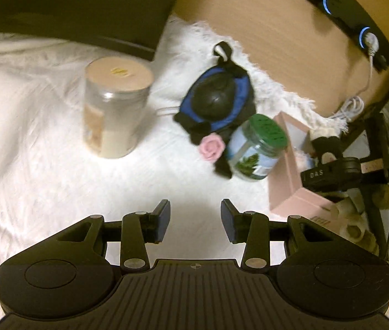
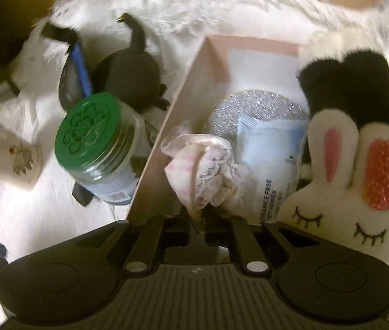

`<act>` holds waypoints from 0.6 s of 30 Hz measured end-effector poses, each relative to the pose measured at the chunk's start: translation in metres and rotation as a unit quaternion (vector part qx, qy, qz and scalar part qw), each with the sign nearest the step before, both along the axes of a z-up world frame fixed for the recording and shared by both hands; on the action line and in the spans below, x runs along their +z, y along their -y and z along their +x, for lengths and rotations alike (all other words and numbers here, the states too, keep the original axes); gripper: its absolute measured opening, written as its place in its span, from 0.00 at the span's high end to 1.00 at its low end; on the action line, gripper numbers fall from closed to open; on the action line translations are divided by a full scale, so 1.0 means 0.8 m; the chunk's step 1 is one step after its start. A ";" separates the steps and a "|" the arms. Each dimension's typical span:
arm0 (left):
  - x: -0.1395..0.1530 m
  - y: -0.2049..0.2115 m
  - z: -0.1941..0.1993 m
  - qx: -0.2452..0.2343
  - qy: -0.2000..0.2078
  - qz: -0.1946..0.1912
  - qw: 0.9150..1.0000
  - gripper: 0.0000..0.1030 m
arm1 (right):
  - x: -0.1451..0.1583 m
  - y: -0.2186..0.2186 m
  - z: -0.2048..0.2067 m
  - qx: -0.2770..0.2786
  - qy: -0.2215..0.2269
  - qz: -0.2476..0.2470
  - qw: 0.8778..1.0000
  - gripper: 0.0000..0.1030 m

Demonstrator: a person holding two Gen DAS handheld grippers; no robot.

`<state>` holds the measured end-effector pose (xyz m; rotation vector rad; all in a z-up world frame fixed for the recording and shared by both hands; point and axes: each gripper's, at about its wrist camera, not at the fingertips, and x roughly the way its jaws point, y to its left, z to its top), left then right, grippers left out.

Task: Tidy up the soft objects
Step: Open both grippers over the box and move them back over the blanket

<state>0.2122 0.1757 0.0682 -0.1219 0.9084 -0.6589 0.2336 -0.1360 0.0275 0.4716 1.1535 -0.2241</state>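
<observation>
While your right gripper (image 2: 200, 221) hangs over the pink box (image 2: 194, 63), jaws clamped on the lacy pouch (image 2: 202, 162) dangling inside it beside the bunny plush (image 2: 340, 192), your left gripper (image 1: 195, 220), jaws apart and empty, is nearer the pink rose (image 1: 211, 146), straight ahead on the bed (image 1: 29, 137).

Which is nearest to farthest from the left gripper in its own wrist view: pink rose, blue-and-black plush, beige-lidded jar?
From the open left gripper:
1. Pink rose, ahead, slightly right.
2. Beige-lidded jar, ahead-left.
3. Blue-and-black plush, behind the rose.
Jar and plush are close to call.
</observation>
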 end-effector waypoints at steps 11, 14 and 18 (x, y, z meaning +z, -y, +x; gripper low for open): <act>-0.007 -0.016 0.010 -0.019 -0.008 -0.026 0.999 0.57 | 0.048 -0.016 -0.030 0.022 0.008 -0.060 0.998 0.57; -0.011 -0.009 0.018 -0.019 -0.008 -0.048 0.999 0.57 | 0.069 -0.021 -0.032 0.063 0.014 -0.120 0.991 0.38; -0.009 0.000 0.020 0.006 -0.009 -0.056 0.998 0.57 | 0.094 -0.015 -0.041 0.081 0.044 -0.172 0.981 0.38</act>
